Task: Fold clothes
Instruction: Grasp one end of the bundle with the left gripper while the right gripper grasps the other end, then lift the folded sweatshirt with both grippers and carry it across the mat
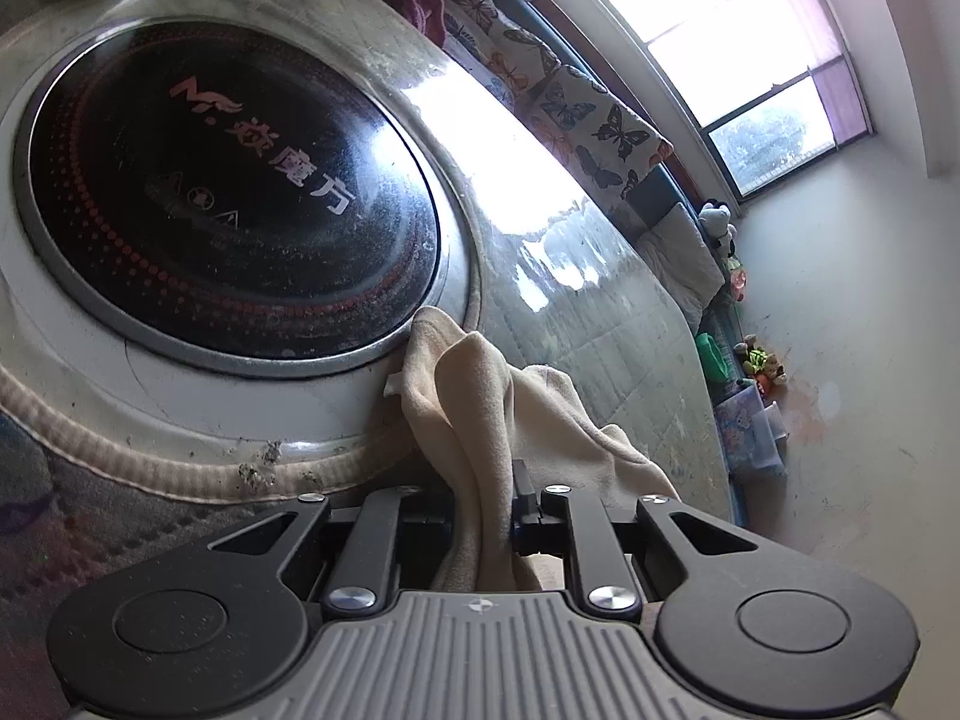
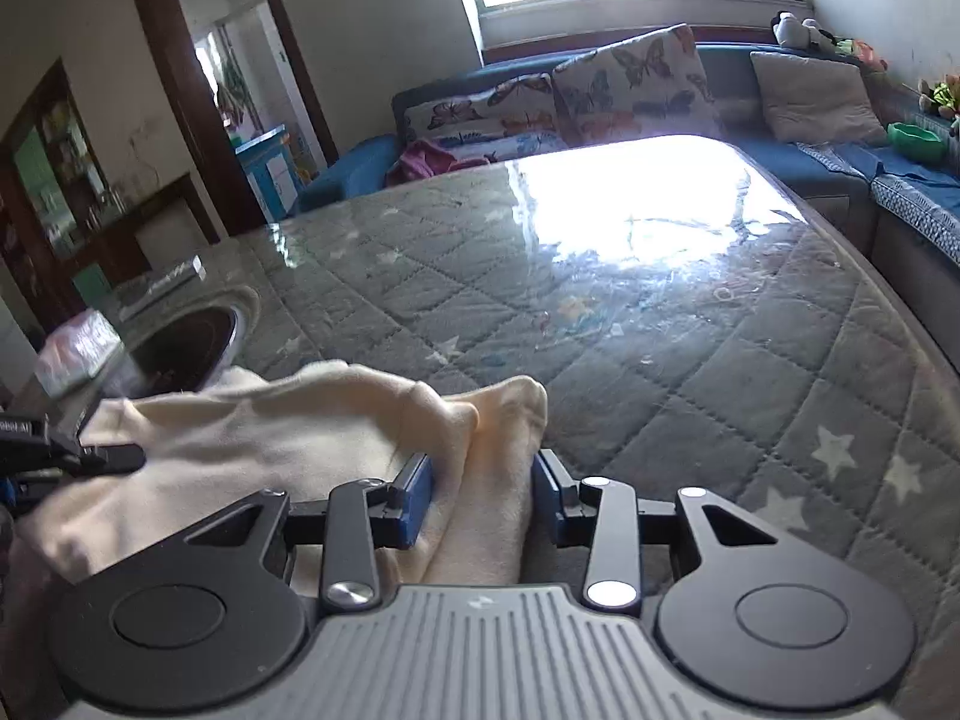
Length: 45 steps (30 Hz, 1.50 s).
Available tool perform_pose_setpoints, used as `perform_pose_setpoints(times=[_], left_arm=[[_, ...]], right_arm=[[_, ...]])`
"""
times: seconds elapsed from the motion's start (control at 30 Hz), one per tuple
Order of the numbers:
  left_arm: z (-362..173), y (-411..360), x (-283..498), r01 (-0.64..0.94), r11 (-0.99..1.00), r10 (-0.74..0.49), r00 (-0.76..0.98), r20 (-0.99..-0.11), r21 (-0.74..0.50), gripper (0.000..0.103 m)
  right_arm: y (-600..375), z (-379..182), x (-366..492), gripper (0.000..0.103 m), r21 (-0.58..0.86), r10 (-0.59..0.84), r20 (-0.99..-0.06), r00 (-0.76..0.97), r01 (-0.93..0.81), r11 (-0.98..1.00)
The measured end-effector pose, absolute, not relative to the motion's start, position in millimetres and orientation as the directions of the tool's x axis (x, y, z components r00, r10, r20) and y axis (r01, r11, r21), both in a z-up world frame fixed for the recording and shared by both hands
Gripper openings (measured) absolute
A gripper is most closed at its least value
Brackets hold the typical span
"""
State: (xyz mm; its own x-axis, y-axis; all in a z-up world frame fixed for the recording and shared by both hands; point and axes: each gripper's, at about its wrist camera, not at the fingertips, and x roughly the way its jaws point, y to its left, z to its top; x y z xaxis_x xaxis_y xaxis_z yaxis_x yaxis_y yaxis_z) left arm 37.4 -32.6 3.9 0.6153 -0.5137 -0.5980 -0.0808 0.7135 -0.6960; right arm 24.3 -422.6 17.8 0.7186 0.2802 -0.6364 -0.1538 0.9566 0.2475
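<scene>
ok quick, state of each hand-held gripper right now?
Left hand-held gripper: closed on the cream cloth.
Right hand-held gripper: closed on the same cream cloth.

Left gripper (image 1: 483, 507): jaws drawn close together, clamped on a bunched fold of the cream cloth (image 1: 480, 396); tilted steeply in its own view.
Right gripper (image 2: 480, 495): blue-padded fingers (image 2: 417, 498) pressed against both sides of the same cloth, held roughly level.
Relative position: left gripper visible at the left edge of the right wrist view, near the right gripper.
</scene>
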Motion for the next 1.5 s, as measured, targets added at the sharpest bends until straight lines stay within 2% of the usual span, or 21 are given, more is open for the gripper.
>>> perform_pose_setpoints(times=[0.07, 0.1, 0.2, 0.5, 0.83, 1.17, 1.5], left_arm=[[6.8, -36.1, 36.8, -0.067, 0.734, -0.501, 0.619, -0.606, -0.676, 0.017], [8.7, -37.7, 36.3, -0.06, 0.745, -0.493, 0.621, -0.609, -0.665, 0.017], [16.8, -42.2, 33.9, -0.035, 0.771, -0.477, 0.631, -0.612, -0.636, 0.017], [55.7, -84.9, 31.9, 0.138, 0.788, -0.534, 0.636, -0.556, -0.6, 0.016], [75.6, -179.3, 46.4, 0.301, 0.725, -0.661, 0.557, -0.504, -0.619, 0.015], [73.1, -265.5, 52.3, 0.411, 0.708, -0.705, 0.46, -0.541, -0.574, 0.015], [60.9, -292.4, 45.4, 0.442, 0.739, -0.673, 0.444, -0.591, -0.509, 0.016]], right_arm=[[-422.4, 15.7, 23.4, 0.034, 0.251, 0.291, -0.627, 0.723, -0.165, 0.954], [-422.3, 14.6, 23.0, 0.022, 0.253, 0.296, -0.622, 0.725, -0.171, 0.952], [-416.2, 20.0, 15.4, 0.011, 0.235, 0.294, -0.599, 0.745, -0.187, 0.954], [-430.2, 55.3, -19.9, 0.01, 0.178, 0.227, -0.51, 0.83, -0.156, 0.972], [-498.3, 101.1, -54.8, 0.01, 0.039, 0.001, -0.447, 0.895, 0.018, 0.999], [-548.3, 101.3, -76.3, 0.01, 0.011, -0.128, -0.454, 0.882, 0.149, 0.989], [-569.2, 83.9, -79.1, 0.01, 0.028, -0.152, -0.48, 0.864, 0.188, 0.982]])
